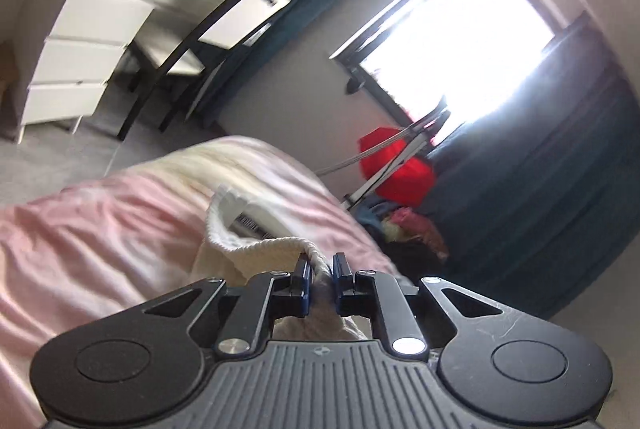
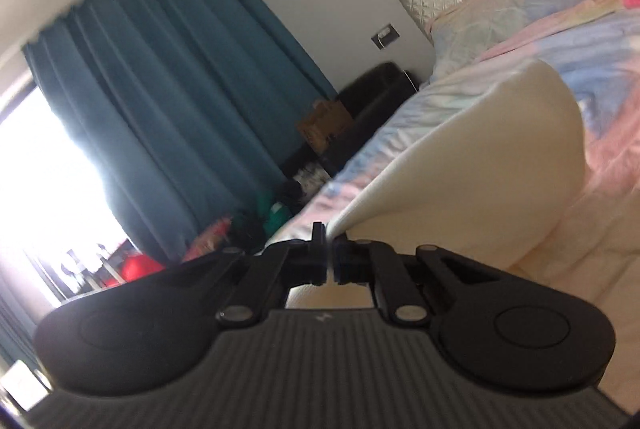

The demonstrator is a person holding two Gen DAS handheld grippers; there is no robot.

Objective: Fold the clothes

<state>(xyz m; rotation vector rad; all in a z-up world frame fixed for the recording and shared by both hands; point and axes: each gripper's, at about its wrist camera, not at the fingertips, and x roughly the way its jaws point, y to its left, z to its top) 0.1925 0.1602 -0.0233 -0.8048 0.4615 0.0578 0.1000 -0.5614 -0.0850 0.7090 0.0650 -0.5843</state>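
Both tools, left tool [image 1: 320,265] and right tool [image 2: 329,243], are clamped on the cream garment [image 1: 260,249] above the bed [image 1: 100,229]; thin edge grips could slip mid-lift.

Cream knitted garment [image 1: 224,229] lifted off the pink bed [image 1: 100,229], its ribbed edge pinched up at one point, its smooth side [image 2: 480,157] pulled taut.
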